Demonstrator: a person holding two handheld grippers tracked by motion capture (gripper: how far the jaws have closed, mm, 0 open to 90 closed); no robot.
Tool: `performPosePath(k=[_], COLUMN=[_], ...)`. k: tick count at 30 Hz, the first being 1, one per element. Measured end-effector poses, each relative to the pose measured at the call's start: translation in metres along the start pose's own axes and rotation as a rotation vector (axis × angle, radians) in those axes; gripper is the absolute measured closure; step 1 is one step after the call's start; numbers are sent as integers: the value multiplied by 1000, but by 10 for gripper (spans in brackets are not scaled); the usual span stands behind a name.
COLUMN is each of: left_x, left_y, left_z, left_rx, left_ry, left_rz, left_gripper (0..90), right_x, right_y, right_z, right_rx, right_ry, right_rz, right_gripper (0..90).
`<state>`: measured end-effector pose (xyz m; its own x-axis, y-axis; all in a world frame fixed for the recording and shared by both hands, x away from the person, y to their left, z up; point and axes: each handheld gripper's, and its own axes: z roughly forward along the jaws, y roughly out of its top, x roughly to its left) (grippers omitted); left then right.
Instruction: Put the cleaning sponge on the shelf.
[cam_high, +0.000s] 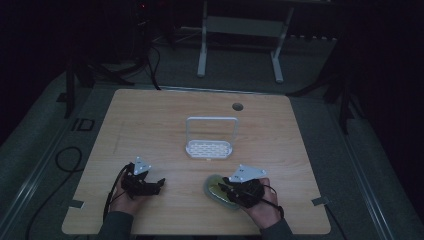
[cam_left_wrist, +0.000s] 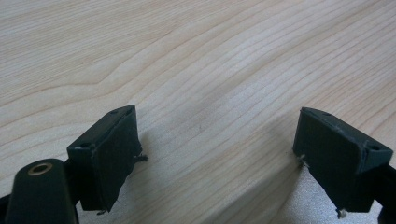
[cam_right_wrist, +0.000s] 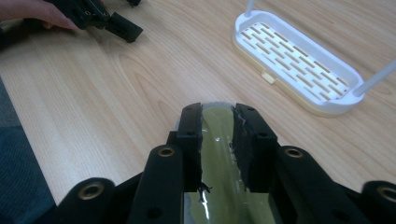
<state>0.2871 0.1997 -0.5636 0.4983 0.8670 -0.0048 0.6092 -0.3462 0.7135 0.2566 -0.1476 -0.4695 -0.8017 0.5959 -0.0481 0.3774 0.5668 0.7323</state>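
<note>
Right gripper view — right gripper (cam_right_wrist: 218, 140) clamps the olive dish (cam_right_wrist: 224, 186) between its jaws — left gripper (cam_left_wrist: 217, 154) gapes empty.

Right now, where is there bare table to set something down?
Bare wood spans the left half of the table, left of the white rack and beyond the left tool. The right edge past the rack is free too. It is crowded near the front, where the right tool grips the green dish.
</note>
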Motion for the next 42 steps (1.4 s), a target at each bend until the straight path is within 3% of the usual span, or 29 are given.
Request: performPosePath(k=[12, 16, 30, 42], left_x=[0, 0, 0, 0], left_y=[0, 0, 0, 0], left_z=[0, 0, 0, 0], left_rx=[0, 0, 0, 0], left_ry=[0, 0, -1, -1], left_rz=[0, 0, 1, -1], left_gripper=[145, 145, 145, 145], right_x=[-13, -19, -24, -28], right_y=[9, 13, 25, 32], right_z=[5, 5, 16, 24], right_rx=[115, 163, 311, 373], right_ry=[0, 20, 65, 80], right_rz=[-18, -11, -57, -68], right_gripper=[657, 650, 618, 591])
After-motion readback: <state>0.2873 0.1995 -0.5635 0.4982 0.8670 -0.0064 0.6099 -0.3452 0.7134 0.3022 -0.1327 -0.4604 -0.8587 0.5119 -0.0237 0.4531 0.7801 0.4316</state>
